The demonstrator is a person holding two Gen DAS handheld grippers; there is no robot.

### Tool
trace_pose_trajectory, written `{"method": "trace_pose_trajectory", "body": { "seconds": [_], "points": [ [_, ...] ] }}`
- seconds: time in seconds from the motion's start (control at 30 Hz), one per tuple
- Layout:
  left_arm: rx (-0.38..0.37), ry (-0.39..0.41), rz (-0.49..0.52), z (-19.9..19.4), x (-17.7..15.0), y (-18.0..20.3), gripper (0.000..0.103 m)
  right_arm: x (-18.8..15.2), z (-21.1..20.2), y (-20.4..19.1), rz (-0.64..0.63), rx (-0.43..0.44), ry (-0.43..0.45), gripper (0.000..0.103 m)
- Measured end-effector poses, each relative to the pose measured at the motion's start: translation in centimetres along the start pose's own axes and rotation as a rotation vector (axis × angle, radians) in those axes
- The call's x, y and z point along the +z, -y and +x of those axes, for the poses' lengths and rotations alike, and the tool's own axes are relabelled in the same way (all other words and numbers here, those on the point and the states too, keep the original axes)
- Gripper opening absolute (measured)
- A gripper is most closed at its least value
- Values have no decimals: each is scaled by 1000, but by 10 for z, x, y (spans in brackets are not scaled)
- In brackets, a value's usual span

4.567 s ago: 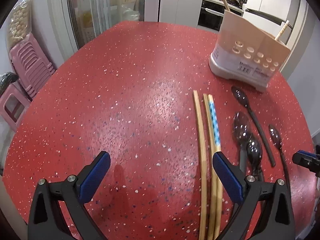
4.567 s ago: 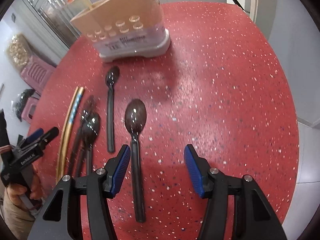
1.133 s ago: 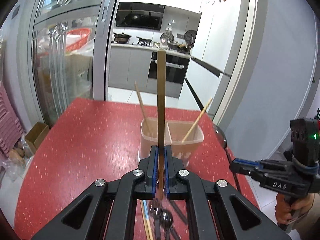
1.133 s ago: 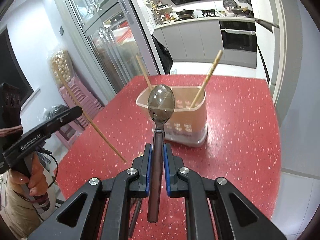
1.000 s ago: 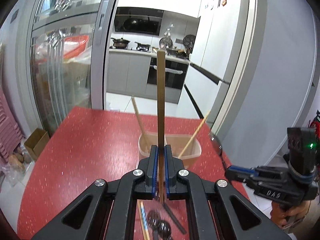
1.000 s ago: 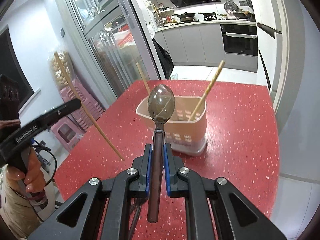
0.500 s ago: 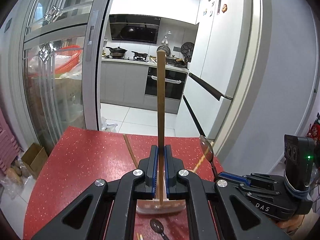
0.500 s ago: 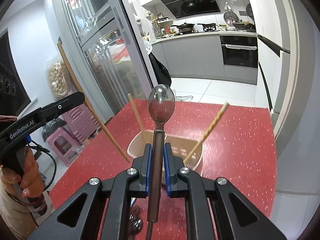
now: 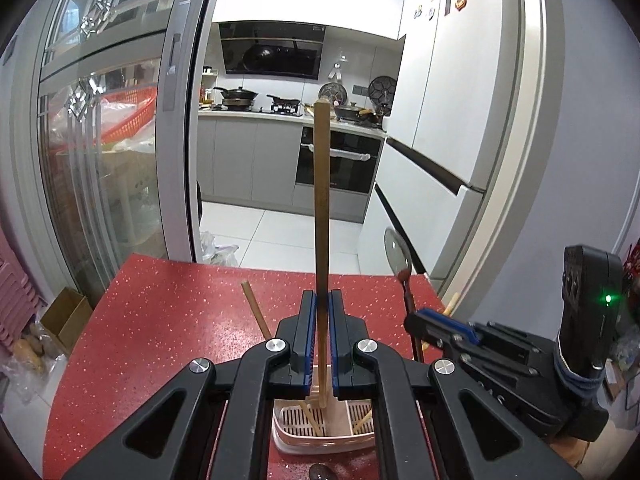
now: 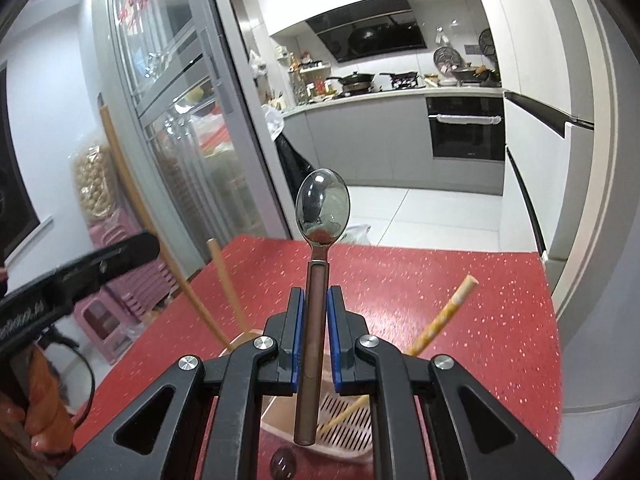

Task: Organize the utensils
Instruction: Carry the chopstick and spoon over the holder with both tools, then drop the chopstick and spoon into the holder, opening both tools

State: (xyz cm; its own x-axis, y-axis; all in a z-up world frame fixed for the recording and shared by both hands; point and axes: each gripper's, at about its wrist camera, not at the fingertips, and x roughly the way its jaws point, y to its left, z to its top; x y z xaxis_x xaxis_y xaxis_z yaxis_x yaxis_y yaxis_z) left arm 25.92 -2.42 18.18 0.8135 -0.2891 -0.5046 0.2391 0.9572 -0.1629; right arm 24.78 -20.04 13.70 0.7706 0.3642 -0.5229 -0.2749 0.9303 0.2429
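Note:
My left gripper (image 9: 321,312) is shut on a wooden chopstick (image 9: 321,200) held upright, its lower end over the pink utensil holder (image 9: 288,436) below the jaws. My right gripper (image 10: 316,312) is shut on a dark spoon (image 10: 322,208), bowl up, handle end hanging above the utensil holder (image 10: 352,452). Two chopsticks (image 10: 224,276) (image 10: 448,312) lean in the holder. The right gripper (image 9: 440,330) with its spoon (image 9: 396,252) shows at the right of the left wrist view. The left gripper (image 10: 146,246) with its chopstick (image 10: 120,168) shows at the left of the right wrist view.
The holder stands on a red speckled table (image 9: 160,320). Another spoon bowl (image 9: 320,472) lies on the table just in front of the holder. Pink stools (image 10: 116,316) stand by the table's left side. Glass doors and the kitchen lie beyond.
Both grippers picked up their utensils from the table, then rose and moved over the holder, tilting so the holder now sits below the jaws.

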Motion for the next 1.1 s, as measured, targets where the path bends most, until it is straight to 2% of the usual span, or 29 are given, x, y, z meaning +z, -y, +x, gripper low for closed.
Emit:
{"method": "trace_pose_trajectory", "body": {
  "seconds": [0.27, 0.5, 0.67, 1.0, 1.1],
  "points": [
    [23, -54, -10, 25, -22, -8, 32, -25, 29, -2, -51, -60, 44, 12],
    [57, -81, 12, 37, -43, -6, 32, -44, 32, -11, -111, -81, 57, 12],
    [89, -110, 36, 45, -60, -6, 32, -53, 32, -13, -112, -80, 45, 12],
    [120, -160, 18, 54, -82, -14, 32, -72, 38, -16, -143, -89, -4, 12],
    [117, -150, 19, 48, -84, -13, 32, -72, 37, -18, -157, -86, -11, 12]
  ]
}}
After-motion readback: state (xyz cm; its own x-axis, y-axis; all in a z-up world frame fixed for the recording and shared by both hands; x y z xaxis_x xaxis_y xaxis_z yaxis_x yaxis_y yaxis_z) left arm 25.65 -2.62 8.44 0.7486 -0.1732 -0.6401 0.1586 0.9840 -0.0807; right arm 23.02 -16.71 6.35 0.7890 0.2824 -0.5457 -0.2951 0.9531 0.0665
